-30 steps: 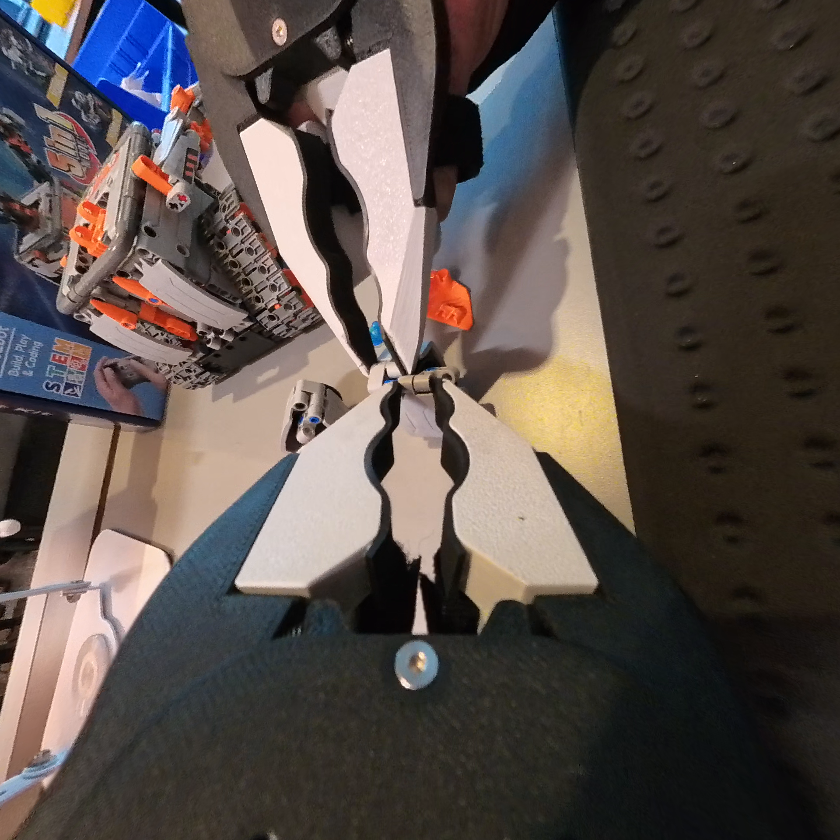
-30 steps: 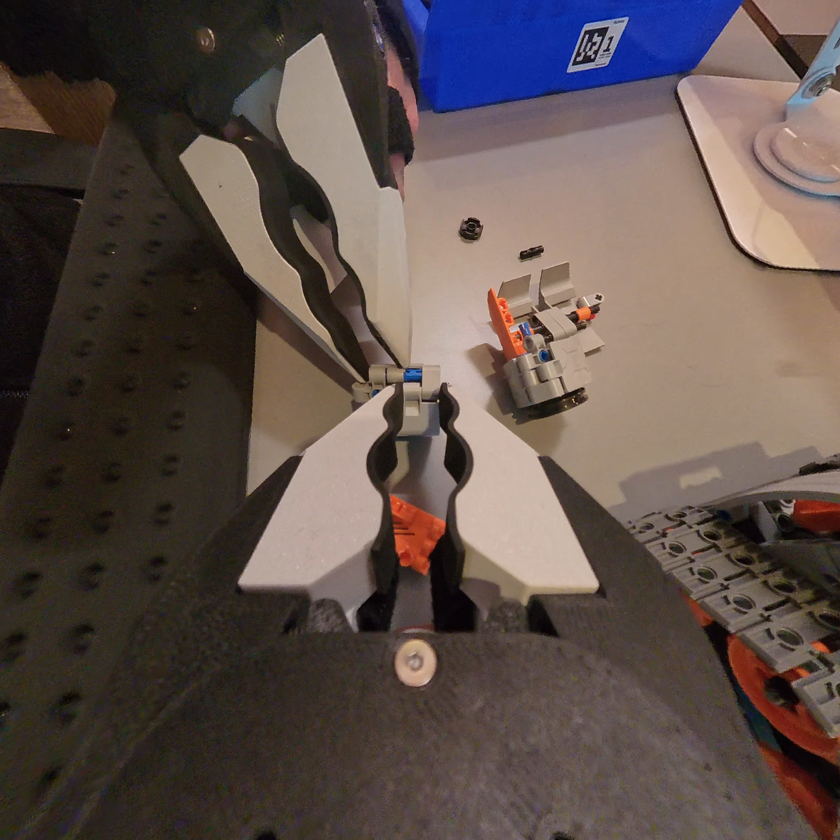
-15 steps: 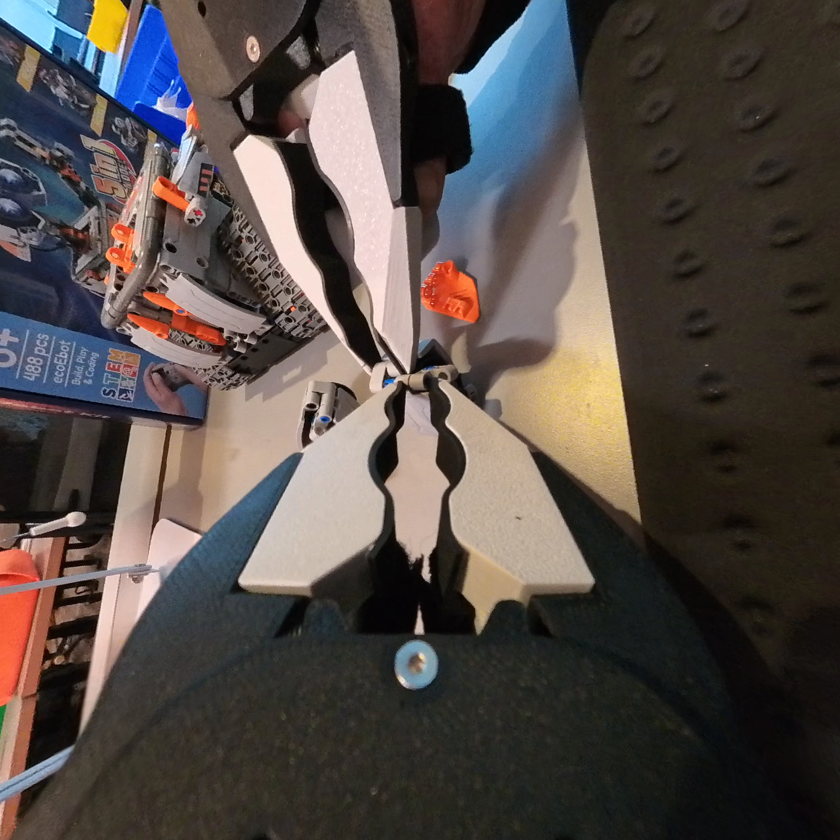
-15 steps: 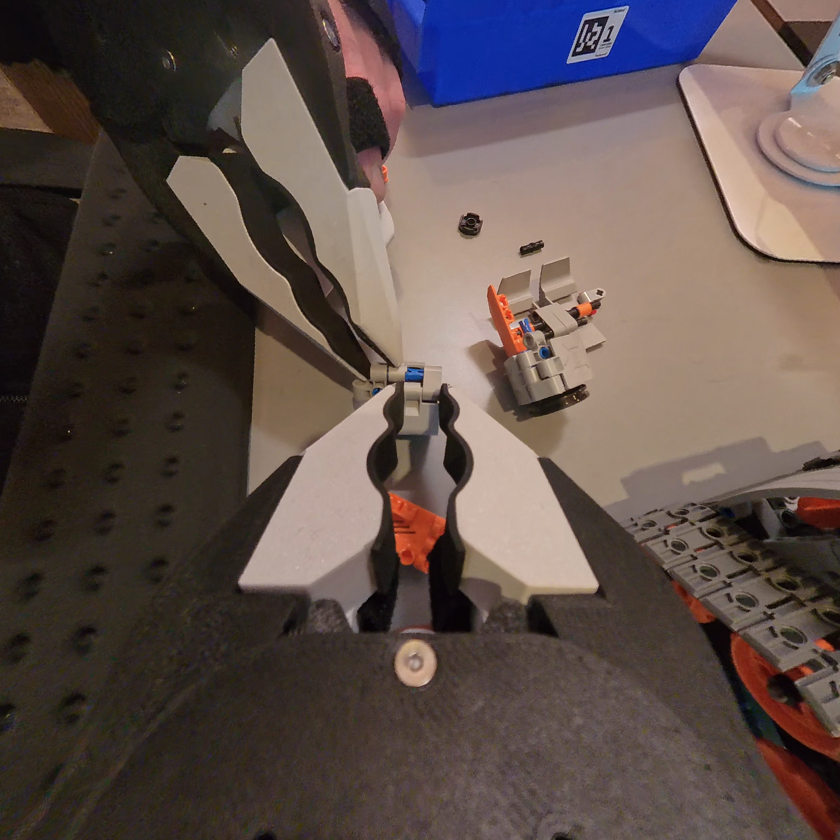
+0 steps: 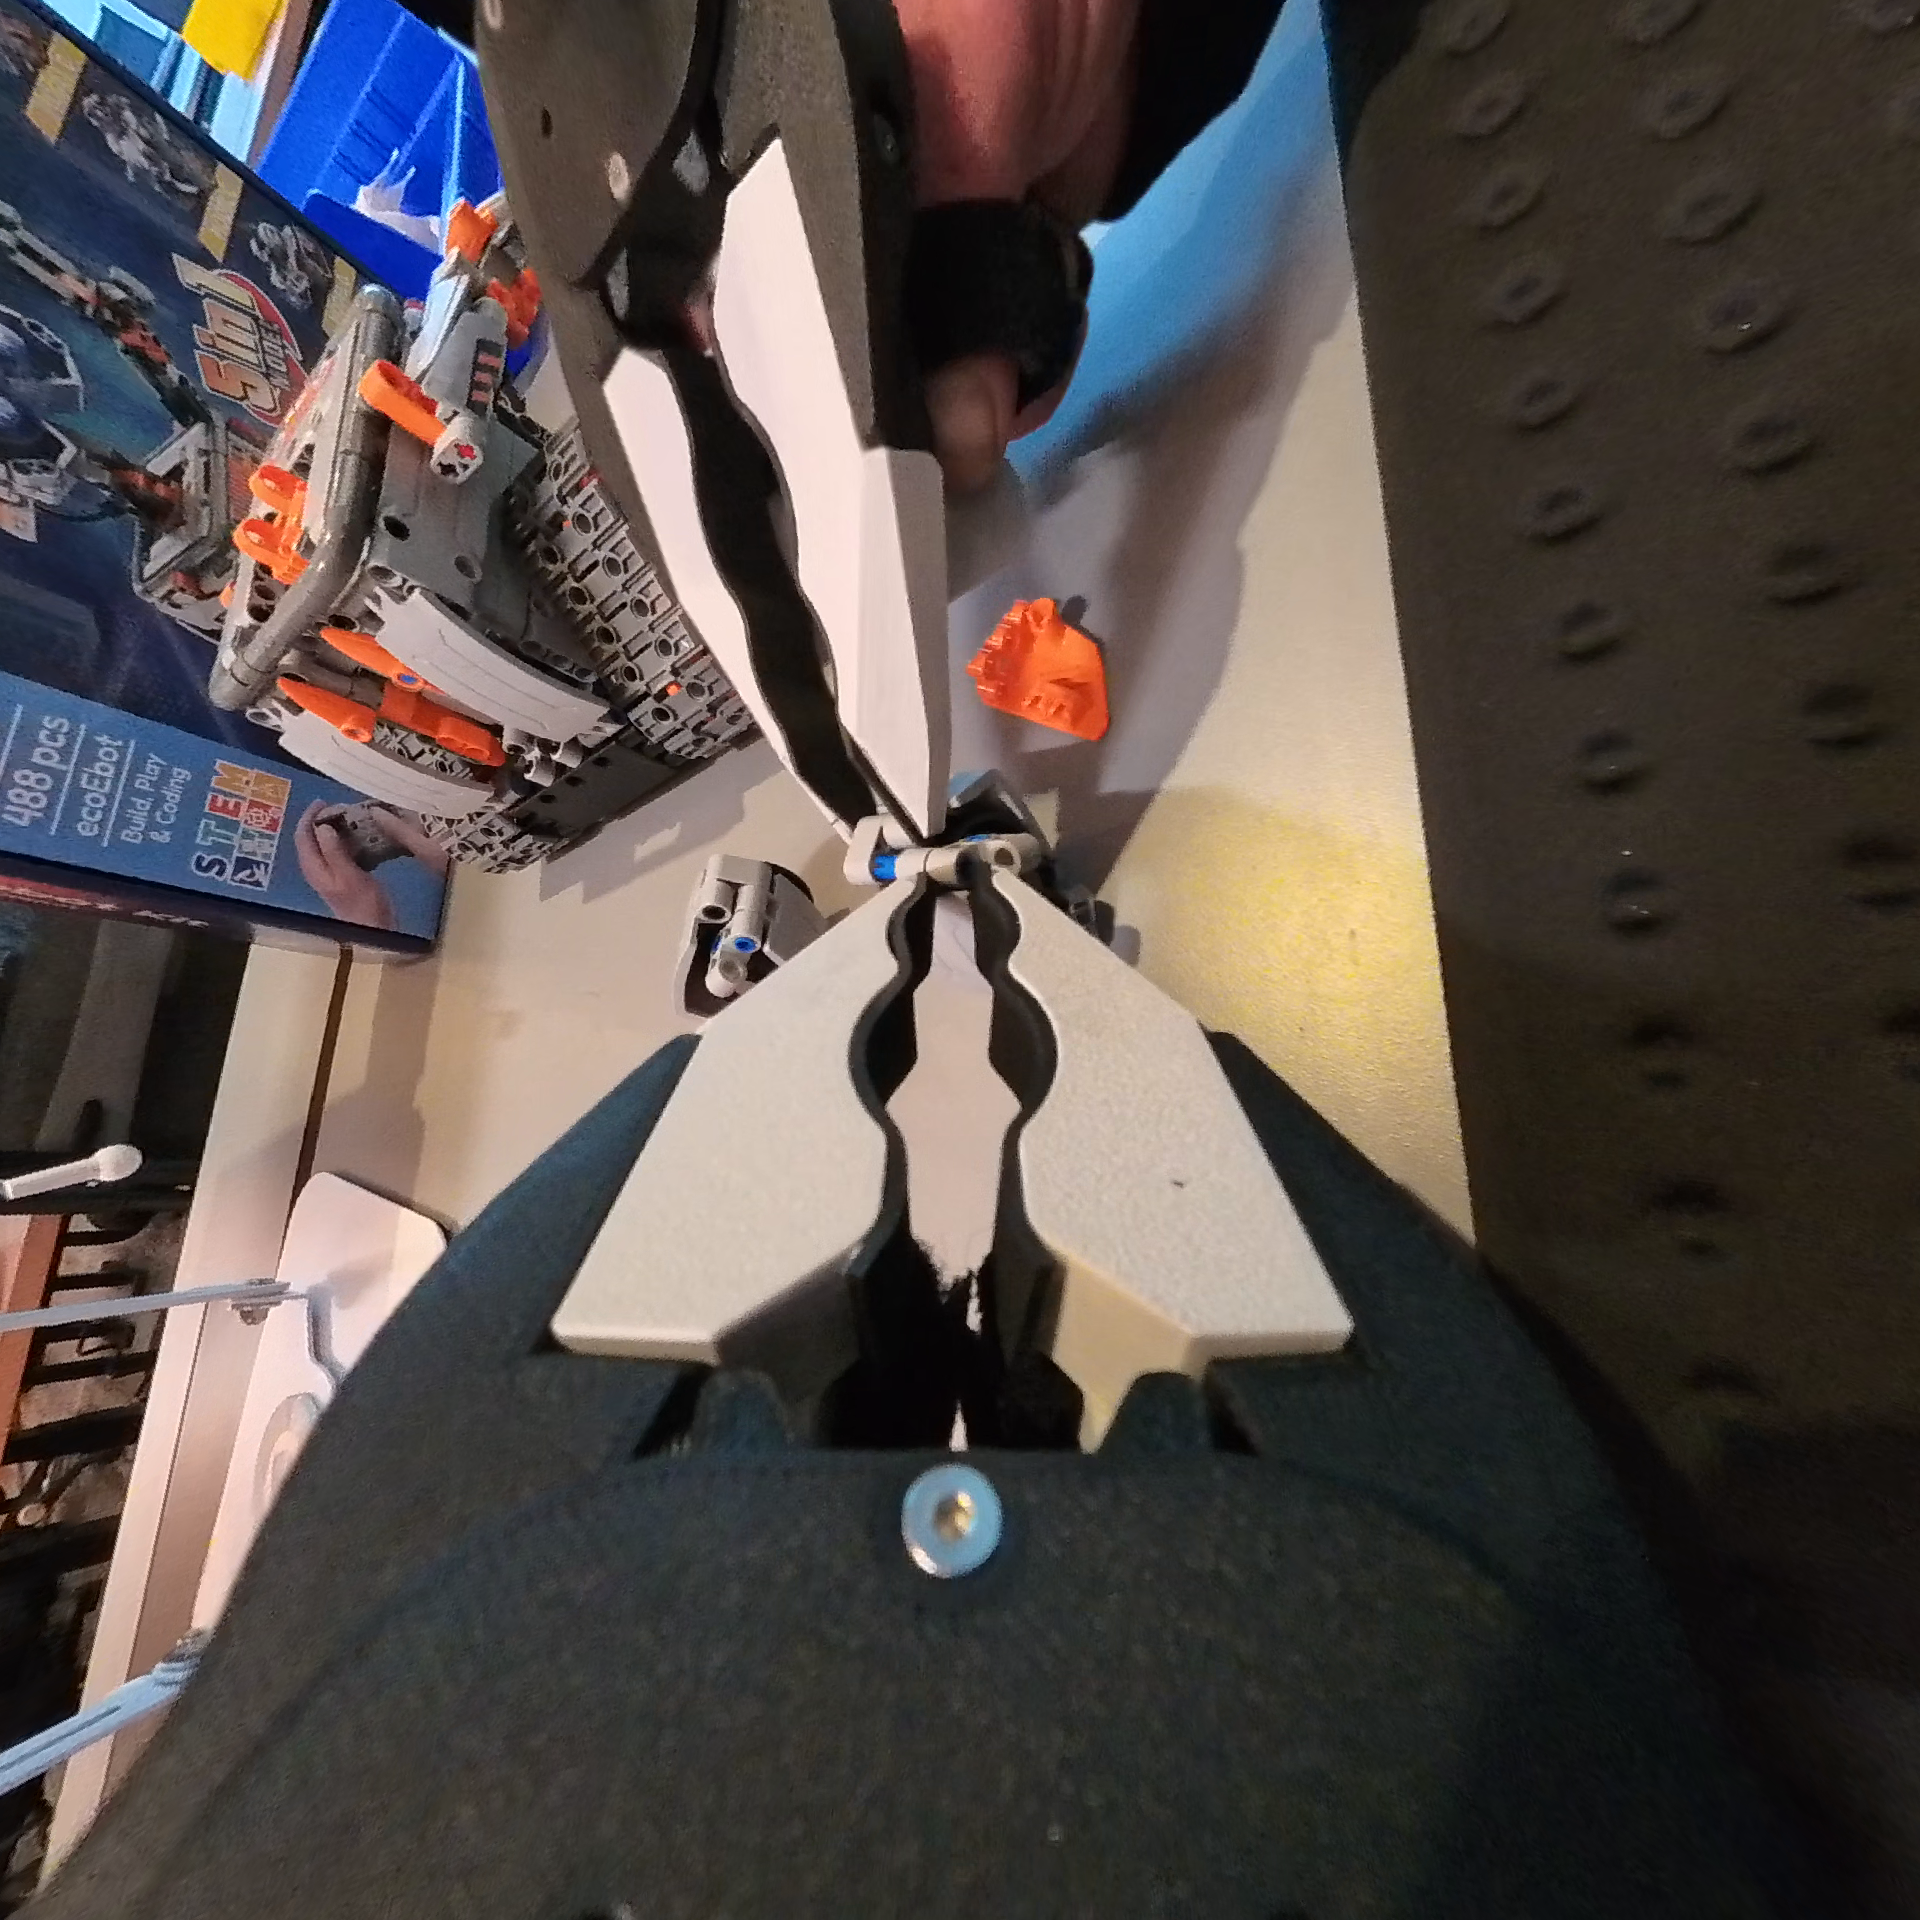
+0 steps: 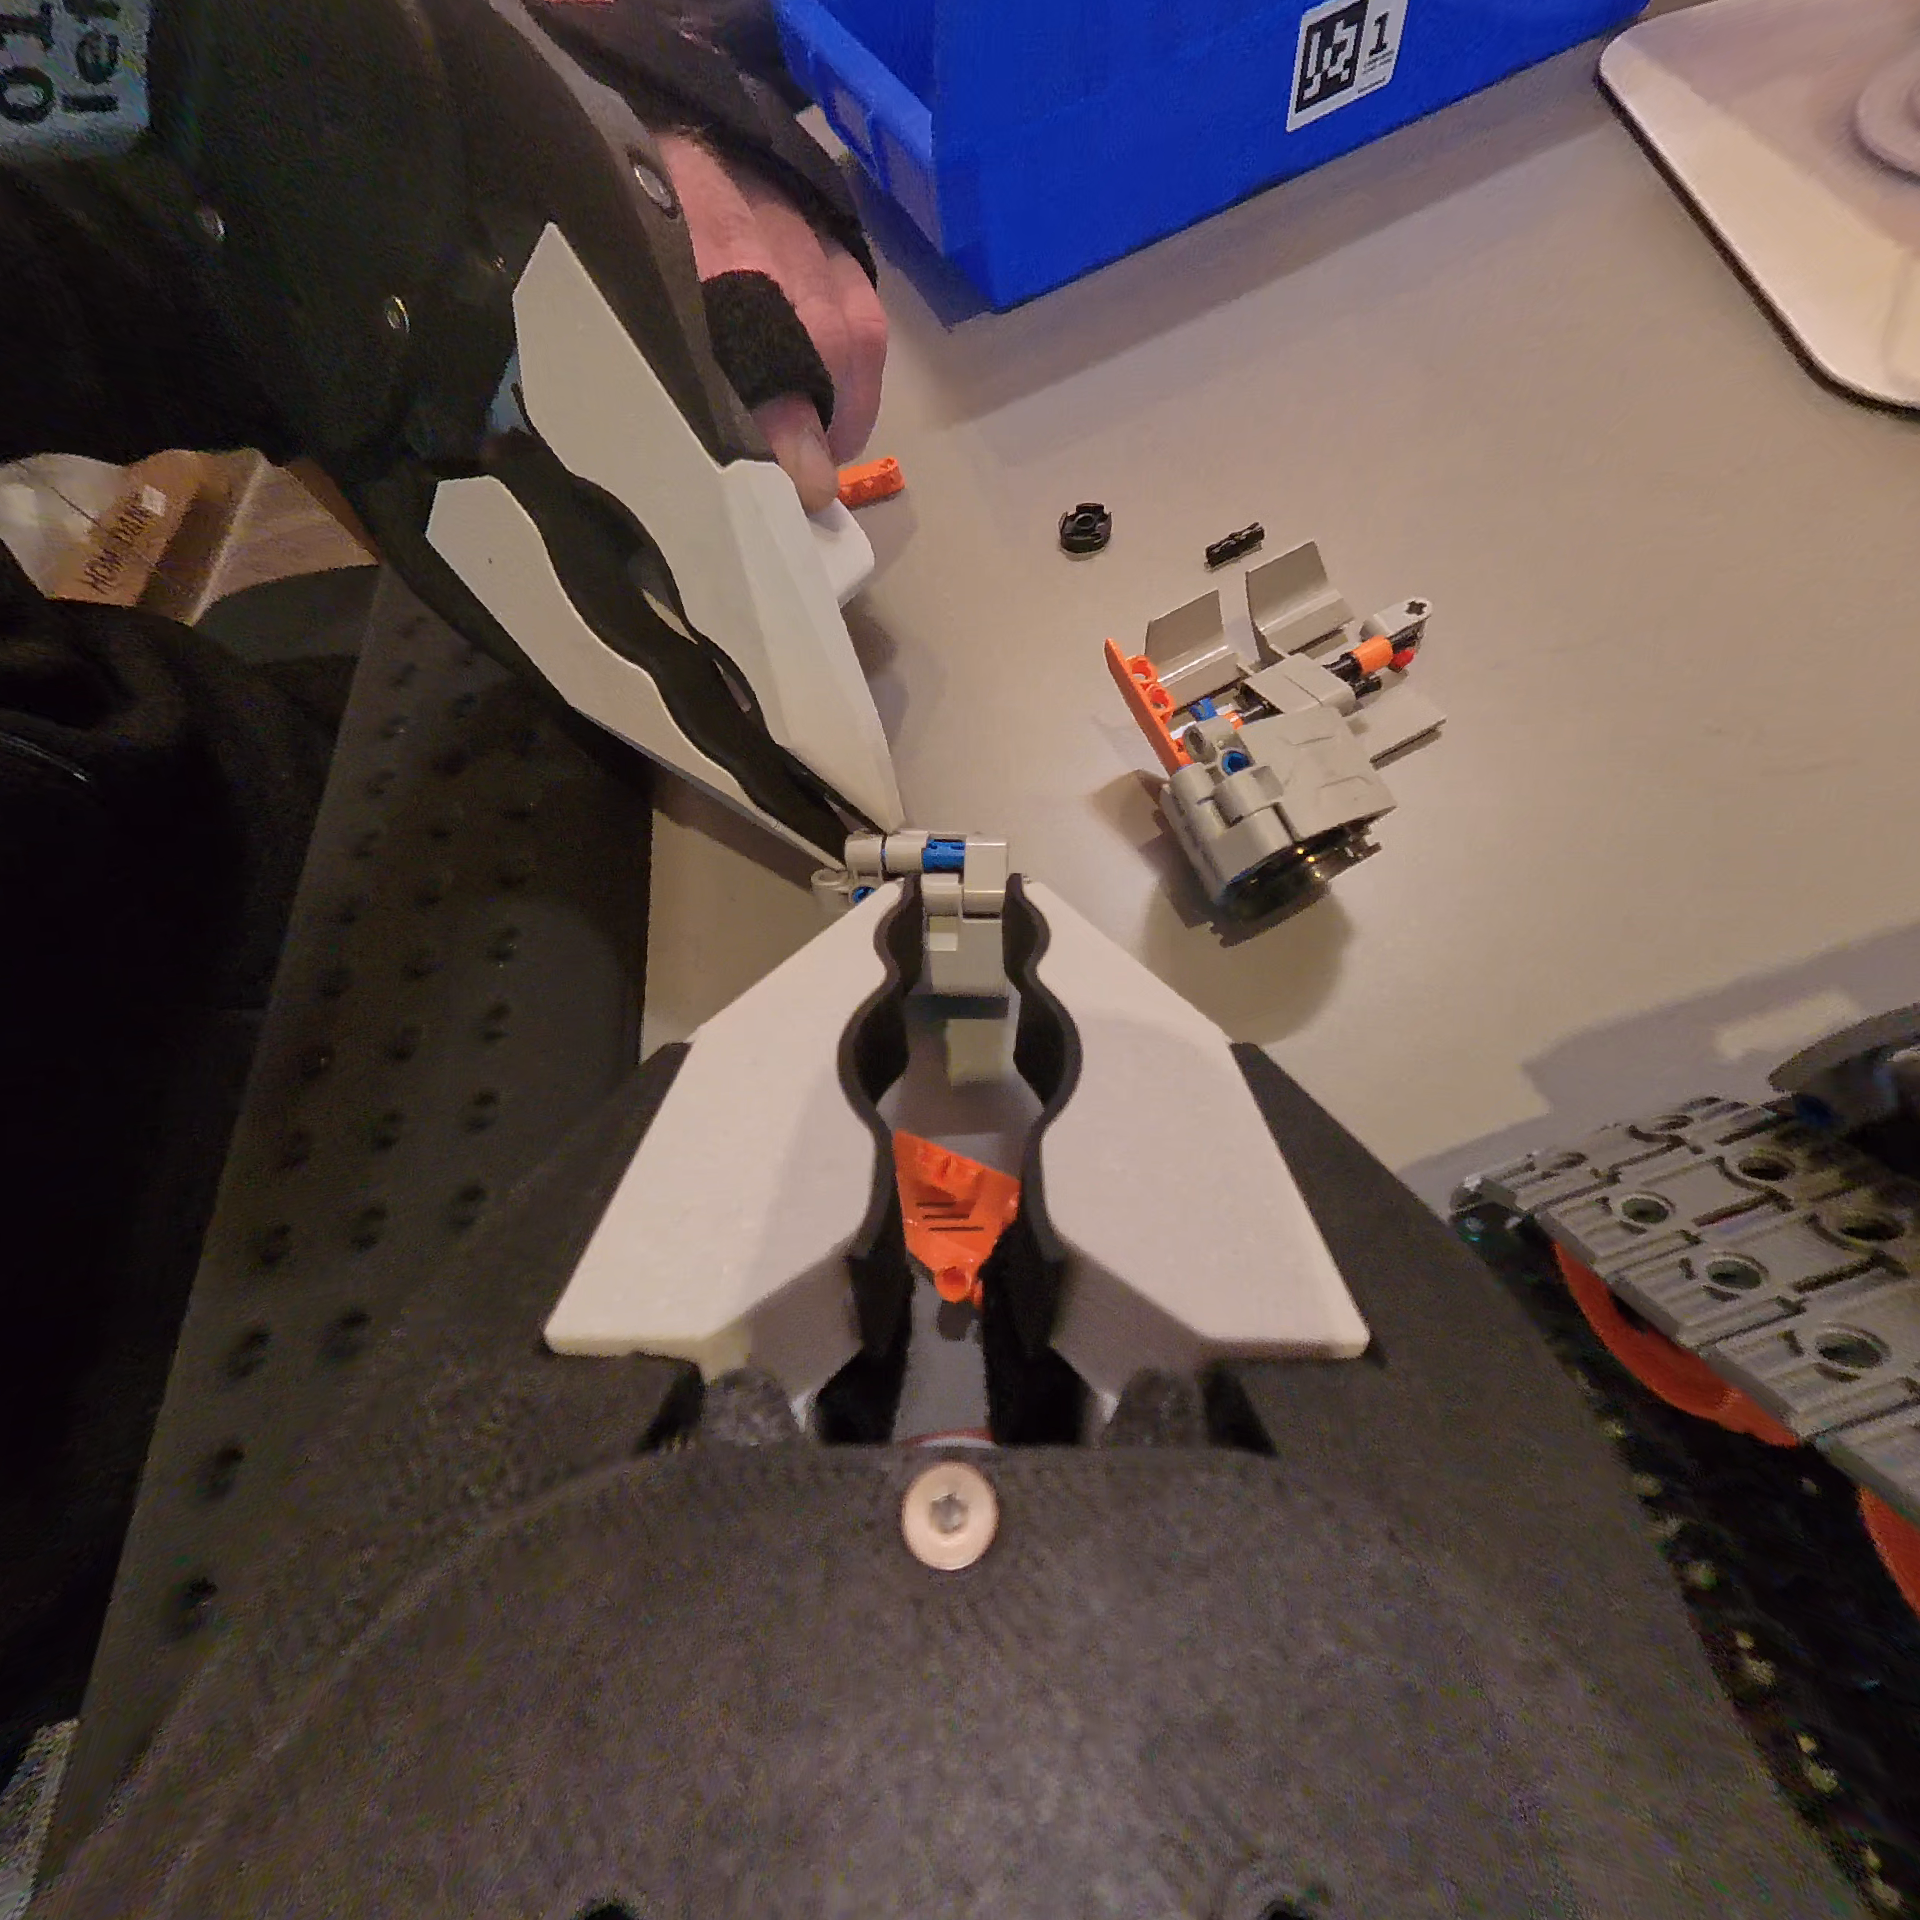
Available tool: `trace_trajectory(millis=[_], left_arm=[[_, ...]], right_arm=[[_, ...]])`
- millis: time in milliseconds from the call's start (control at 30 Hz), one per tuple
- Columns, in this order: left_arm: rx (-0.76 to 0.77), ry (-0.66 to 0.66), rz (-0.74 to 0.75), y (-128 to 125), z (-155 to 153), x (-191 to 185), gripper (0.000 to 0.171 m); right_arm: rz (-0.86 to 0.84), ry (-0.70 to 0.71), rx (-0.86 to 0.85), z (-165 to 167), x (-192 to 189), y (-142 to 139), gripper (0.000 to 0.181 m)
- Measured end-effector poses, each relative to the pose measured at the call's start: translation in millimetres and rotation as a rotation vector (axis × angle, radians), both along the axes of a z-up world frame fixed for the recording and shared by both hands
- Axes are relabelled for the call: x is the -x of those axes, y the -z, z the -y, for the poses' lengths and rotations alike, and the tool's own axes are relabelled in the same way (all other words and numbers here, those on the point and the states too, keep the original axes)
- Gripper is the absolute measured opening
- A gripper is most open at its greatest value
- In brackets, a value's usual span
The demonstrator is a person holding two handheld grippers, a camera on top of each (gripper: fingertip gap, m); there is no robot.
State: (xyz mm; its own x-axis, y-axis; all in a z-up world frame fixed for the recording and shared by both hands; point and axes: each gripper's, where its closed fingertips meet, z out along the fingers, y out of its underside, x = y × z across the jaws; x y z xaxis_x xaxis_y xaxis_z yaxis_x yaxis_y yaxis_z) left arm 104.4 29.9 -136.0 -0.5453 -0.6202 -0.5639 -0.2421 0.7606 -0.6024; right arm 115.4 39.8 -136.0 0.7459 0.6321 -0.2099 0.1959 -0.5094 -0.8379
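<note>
Left wrist view. The left gripper point(image 5: 940, 868) is closed on a small grey brick piece point(image 5: 935, 860) with a blue pin, held above the table point(image 5: 1278, 935). The right gripper point(image 5: 902, 826) comes in from above, its tips nipped onto the same piece at its left end. A hand point(image 5: 987, 312) in a black finger sleeve grips the right tool. Shown only here: a grey and orange tracked model point(image 5: 436, 623) in full, standing against a blue box point(image 5: 135, 582) printed with pictures and lettering; a dimpled black mat point(image 5: 1662, 727) along the right side. An orange wedge point(image 5: 1039, 665) lies loose on the table, and a grey sub-assembly point(image 5: 743, 914) sits just left of the grip.

Right wrist view. The right gripper point(image 6: 956, 883) is closed on the piece point(image 6: 961, 935), which proves longer here: a grey block running back between the fingers, with a blue-pinned crossbar at the tips. The left gripper point(image 6: 868, 831) pinches the crossbar's left end. Shown only here: a blue bin point(image 6: 1143, 135) bearing a square black-and-white code tag, a black round stud point(image 6: 1086, 525), a black pin point(image 6: 1234, 543), an orange pin point(image 6: 871, 483), and the sub-assembly point(image 6: 1268, 748) in full, with orange fin and grey panels. The wedge point(image 6: 951, 1205) lies below the fingers. Only the model's track point(image 6: 1714, 1247) shows.
</note>
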Motion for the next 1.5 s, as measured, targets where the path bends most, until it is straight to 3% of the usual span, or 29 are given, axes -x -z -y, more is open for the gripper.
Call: trace_trajectory(millis=[167, 500, 1200, 1500], left_arm=[[0.012, -0.008, -0.002, -0.3, -0.9, -0.7, 0.005], [-0.032, 0.014, 0.007, 2.4, 2.7, 1.6, 0.005], [-0.012, -0.054, -0.003, 4.2, -10.6, 2.2, 0.003], [-0.014, -0.045, -0.006, 4.4, -9.2, 2.2, 0.004]], right_arm=[[-0.033, 0.008, 0.009, -1.0, -0.4, -0.2, 0.012], [0.244, -0.019, -0.079, 2.2, 2.2, 2.8, 0.012], [0.532, 0.043, -0.264, -3.4, 2.5, 1.8, 0.01], [0.569, 0.019, -0.287, -2.4, 3.3, 2.0, 0.009]])
